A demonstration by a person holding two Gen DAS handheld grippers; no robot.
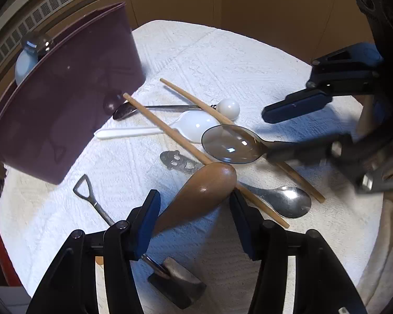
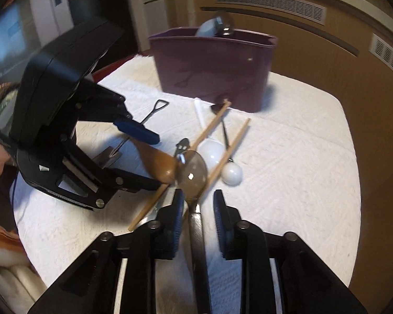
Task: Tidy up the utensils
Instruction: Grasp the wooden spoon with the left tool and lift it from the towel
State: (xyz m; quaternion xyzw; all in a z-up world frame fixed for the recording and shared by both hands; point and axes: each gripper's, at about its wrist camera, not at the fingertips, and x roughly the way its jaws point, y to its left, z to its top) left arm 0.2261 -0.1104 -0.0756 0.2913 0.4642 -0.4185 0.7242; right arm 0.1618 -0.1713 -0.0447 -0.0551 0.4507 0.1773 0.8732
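Observation:
A purple bin [image 1: 65, 91] stands on the white towel [image 1: 222, 60], with two utensils poking out of it [image 2: 217, 26]. My left gripper [image 1: 195, 209] is open around a brown wooden spoon [image 1: 201, 191]; its pads stand apart from the spoon. My right gripper [image 2: 198, 209] is open around the handle of a clear-bowled spoon [image 2: 194, 172], pads not touching it; that spoon also shows in the left wrist view [image 1: 230, 144]. Two wooden chopsticks [image 1: 175, 133] lie crossed over a white plastic spoon [image 1: 194, 125] and other utensils.
On the towel lie a metal spoon [image 1: 288, 198], a shovel-handled utensil [image 1: 91, 198], a face-shaped metal piece [image 1: 178, 161], a thin spoon with a white ball end [image 1: 229, 108] and a dark block [image 1: 178, 285]. Wooden cabinets stand behind the table.

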